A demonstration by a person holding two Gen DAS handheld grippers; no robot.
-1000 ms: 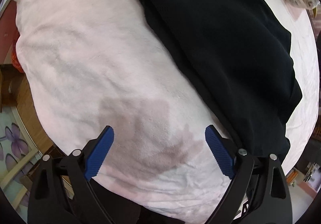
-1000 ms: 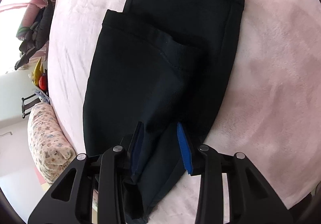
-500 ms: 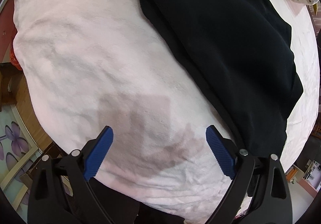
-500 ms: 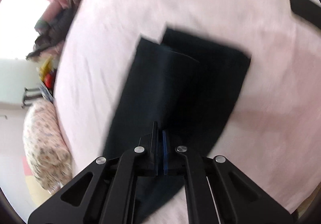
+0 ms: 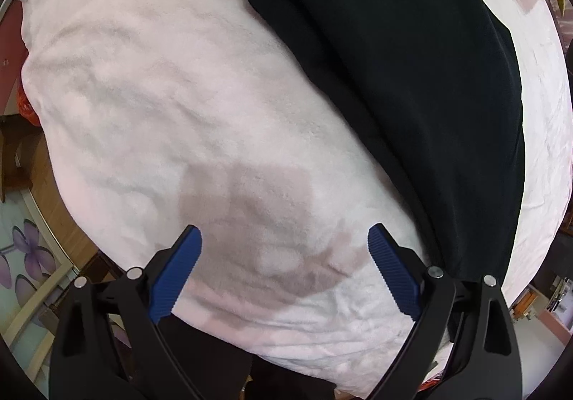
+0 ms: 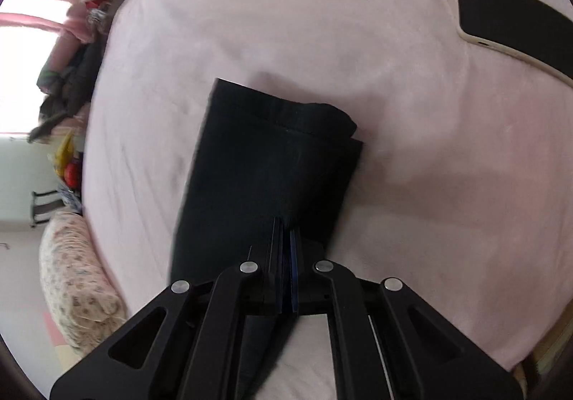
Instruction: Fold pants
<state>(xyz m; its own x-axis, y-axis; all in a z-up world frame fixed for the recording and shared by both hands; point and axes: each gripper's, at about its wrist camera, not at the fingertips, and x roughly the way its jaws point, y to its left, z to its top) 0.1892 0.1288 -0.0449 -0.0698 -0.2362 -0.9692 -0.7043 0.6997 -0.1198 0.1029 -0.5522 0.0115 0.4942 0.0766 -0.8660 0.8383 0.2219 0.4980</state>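
Black pants lay on the pale pink blanket that covered the bed, and we saw them from both wrists. In the right wrist view our right gripper had its blue pads pressed together on a fold of the dark cloth, pinching the near end of the pants. From that grip the fabric ran away from us in a long panel. At its far end a stitched hem lay across, with a second layer showing just past it on the right. A dark phone with a light case lay on the blanket well apart from the pants, toward the upper right. A floral cushion sat off the left side of the bed.

In the left wrist view our left gripper was spread wide, pointing steeply down over bare blanket with nothing between its fingers. Its shadow fell on the fleece just ahead of the pads. The pants crossed the upper right of that view as a broad black band. Their near edge passed close beside the right-hand finger; whether they touched we could not tell.
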